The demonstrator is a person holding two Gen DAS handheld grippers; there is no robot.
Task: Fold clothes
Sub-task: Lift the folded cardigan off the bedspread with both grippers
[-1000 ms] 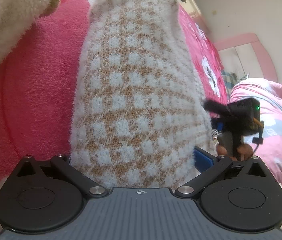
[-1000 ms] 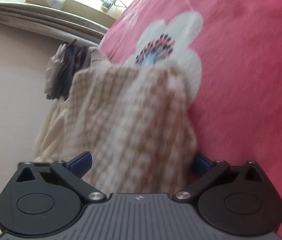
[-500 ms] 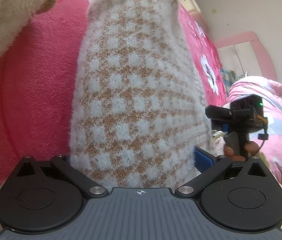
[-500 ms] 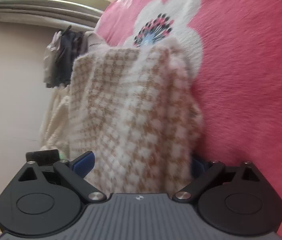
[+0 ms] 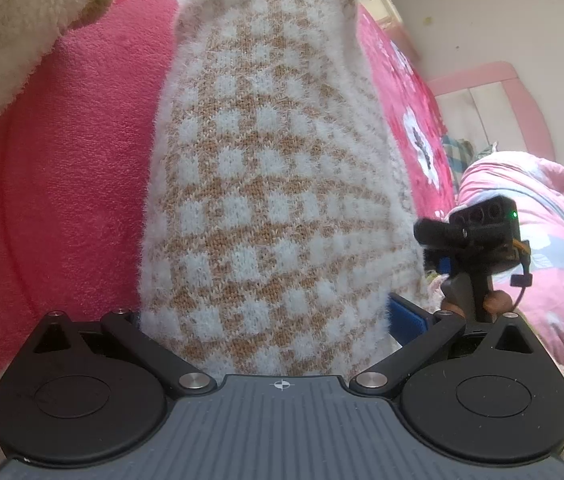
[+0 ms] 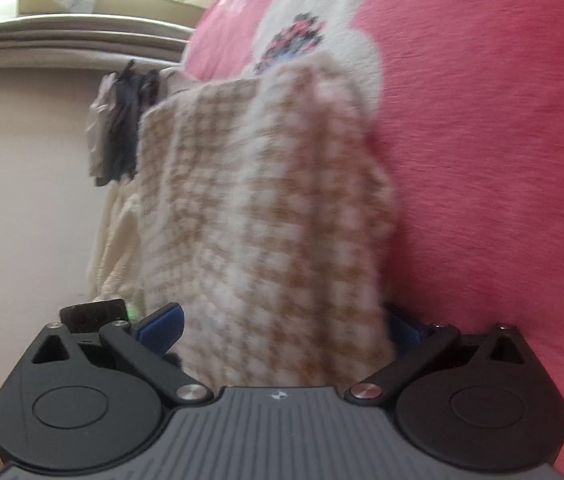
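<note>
A fuzzy tan-and-white checked sweater (image 5: 274,184) lies lengthwise on the pink blanket (image 5: 62,180), and its near end rises into my left gripper (image 5: 270,320). Only the right blue pad (image 5: 406,318) shows; the cloth hides the left one. The jaws stand wide apart with the sweater filling the gap. My right gripper (image 6: 282,324) is turned on its side. It holds another part of the sweater (image 6: 266,208) between its blue pads (image 6: 162,320), lifted off the blanket (image 6: 502,160) and blurred. In the left wrist view the right gripper (image 5: 430,238) sits just right of the sweater's near end, held by a hand (image 5: 494,302).
A cream fleece garment (image 5: 14,28) lies at the upper left. A pink quilt (image 5: 542,232) is bunched at the right below a pink bed frame (image 5: 482,76). Dark clothes (image 6: 122,136) and a cream garment (image 6: 118,240) hang at the bed's edge by the wall.
The right wrist view has swung, so the sweater hangs further from the blanket and the left gripper's housing has come into view. The left wrist view is almost unchanged.
</note>
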